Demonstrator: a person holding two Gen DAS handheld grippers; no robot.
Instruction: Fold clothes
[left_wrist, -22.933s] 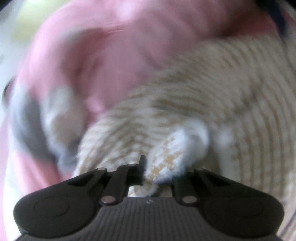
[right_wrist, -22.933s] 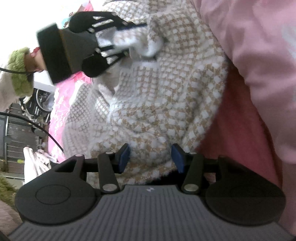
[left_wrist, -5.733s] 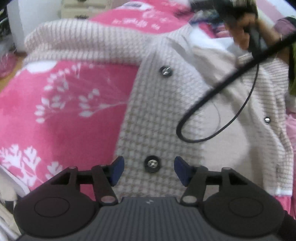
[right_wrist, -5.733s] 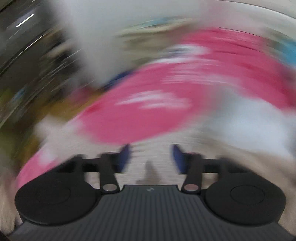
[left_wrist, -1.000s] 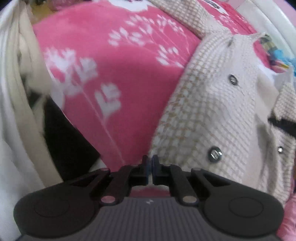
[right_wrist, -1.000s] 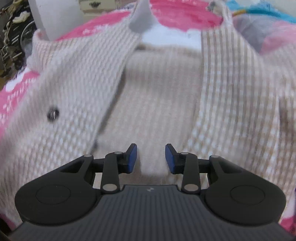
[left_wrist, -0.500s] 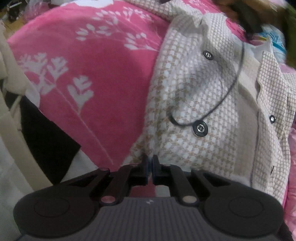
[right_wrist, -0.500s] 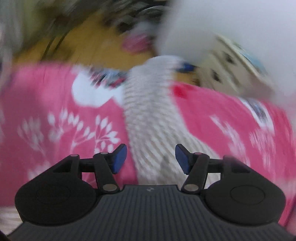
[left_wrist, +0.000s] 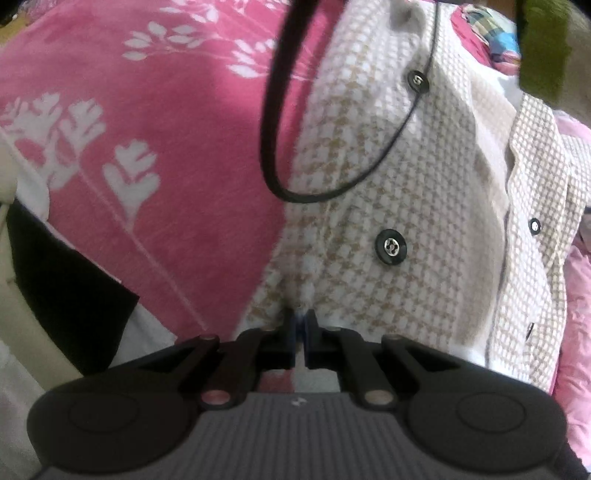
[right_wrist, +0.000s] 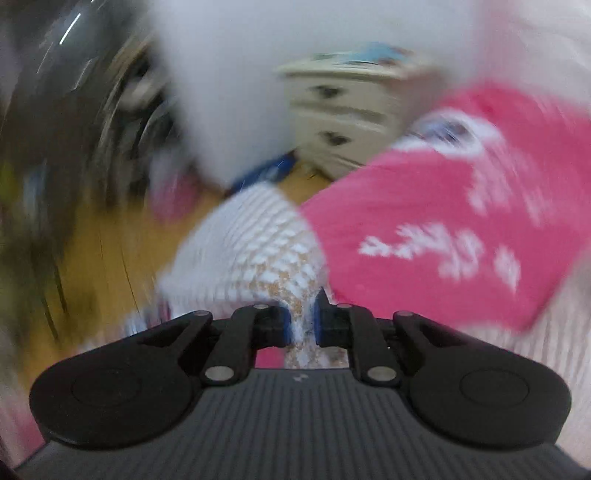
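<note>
Both hand-held grippers are clenched on our beige-and-white houndstooth knit cardigan (left_wrist: 399, 192), spread over the pink leaf-print bed blanket (left_wrist: 147, 155): left hand-held gripper (left_wrist: 300, 325) on its 6 o'clock hem, right hand-held gripper (right_wrist: 301, 317) on a blurred fold. We risk snagging the black cable (left_wrist: 280, 147) at 12 o'clock, dragging the cloth askew. Motion blur hides the right-hand surroundings.

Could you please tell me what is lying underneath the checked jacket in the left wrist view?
The checked jacket lies on a pink blanket with white leaf prints, showing to its left. What lies under the jacket's middle is covered. The left gripper pinches its hem.
</note>
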